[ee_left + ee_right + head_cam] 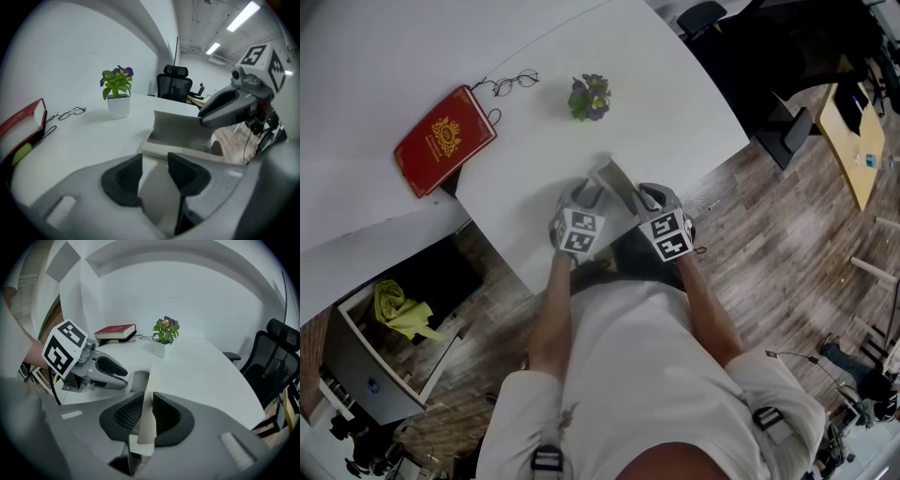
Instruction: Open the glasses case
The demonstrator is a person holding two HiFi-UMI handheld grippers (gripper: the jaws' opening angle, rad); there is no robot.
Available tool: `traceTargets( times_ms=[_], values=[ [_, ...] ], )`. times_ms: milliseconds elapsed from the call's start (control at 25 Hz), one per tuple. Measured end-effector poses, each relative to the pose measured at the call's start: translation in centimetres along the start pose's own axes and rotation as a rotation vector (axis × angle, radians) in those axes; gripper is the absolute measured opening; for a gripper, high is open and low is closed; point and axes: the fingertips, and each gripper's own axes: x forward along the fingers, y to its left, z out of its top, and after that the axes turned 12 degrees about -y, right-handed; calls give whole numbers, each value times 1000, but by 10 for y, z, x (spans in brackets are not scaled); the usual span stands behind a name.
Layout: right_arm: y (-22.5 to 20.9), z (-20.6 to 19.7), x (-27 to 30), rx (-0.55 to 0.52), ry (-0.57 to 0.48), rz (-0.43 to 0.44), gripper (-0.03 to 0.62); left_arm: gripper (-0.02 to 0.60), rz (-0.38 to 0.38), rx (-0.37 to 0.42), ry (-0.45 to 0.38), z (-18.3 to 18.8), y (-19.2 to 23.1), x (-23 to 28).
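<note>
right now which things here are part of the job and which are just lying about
In the job: glasses case, left gripper, right gripper, both shut on it.
Lying about: red book, glasses, potted plant, office chair.

Book (445, 141): red, gold emblem, upper left, flat on the white table (656, 84)
Spectacles (517, 82): just right of the book's top corner
Plant (590, 97): purple flowers, white pot, upper centre
Chair (703, 17): black, top edge
Cloth (398, 307): yellow, lower left
Floor (787, 234): wooden planks, right
</note>
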Motion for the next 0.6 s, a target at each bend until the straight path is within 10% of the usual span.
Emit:
traceTargets(
  times_ms=[600],
  values=[
    [-8,-2,0,15,-2,-7,46,172,4,-5,5,-2,0,0]
  ],
)
